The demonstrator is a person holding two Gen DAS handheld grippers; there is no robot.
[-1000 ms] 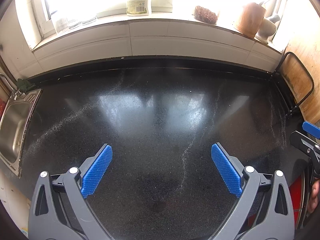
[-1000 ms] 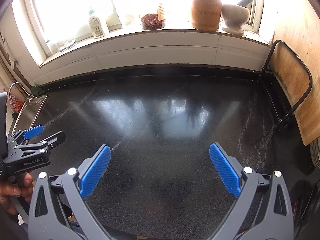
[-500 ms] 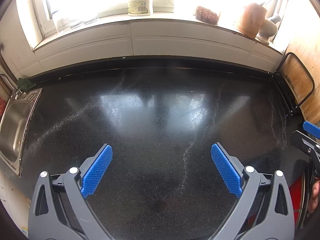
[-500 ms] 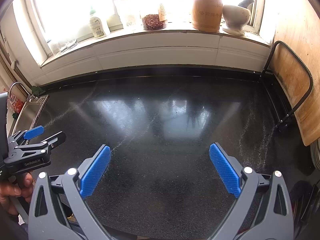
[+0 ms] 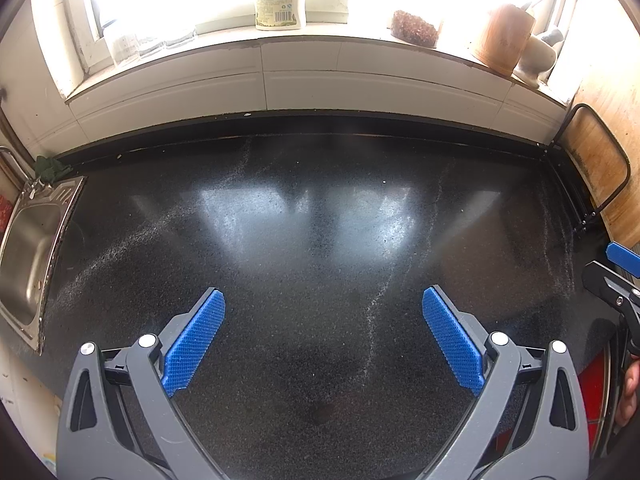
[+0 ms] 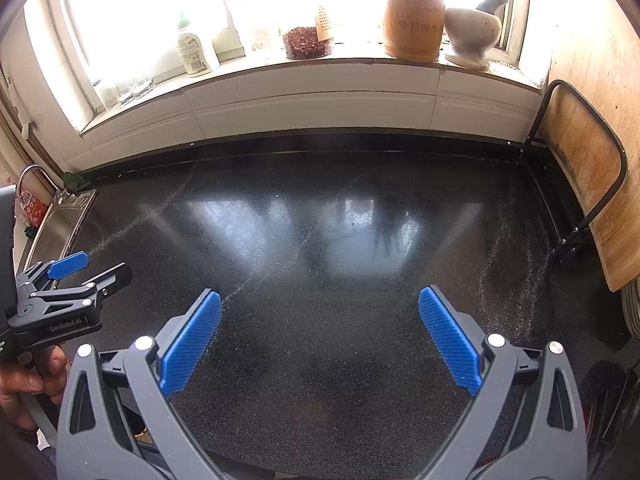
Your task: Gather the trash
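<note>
My left gripper (image 5: 323,300) is open and empty, held above the black speckled countertop (image 5: 320,240). My right gripper (image 6: 319,300) is open and empty above the same countertop (image 6: 340,240). The left gripper also shows at the left edge of the right wrist view (image 6: 90,268), held in a hand. The right gripper shows at the right edge of the left wrist view (image 5: 612,266). I see no piece of trash on the countertop, only pale streaks of fine grit (image 5: 376,304).
A steel sink (image 5: 28,248) is set in at the left. A wooden board in a black wire rack (image 6: 584,168) stands at the right. The windowsill holds a bottle (image 6: 194,50), a jar of red bits (image 6: 308,42), a wooden holder (image 6: 414,20) and a mortar (image 6: 472,34).
The left wrist view has shifted very slightly; both grippers stay open and almost still.
</note>
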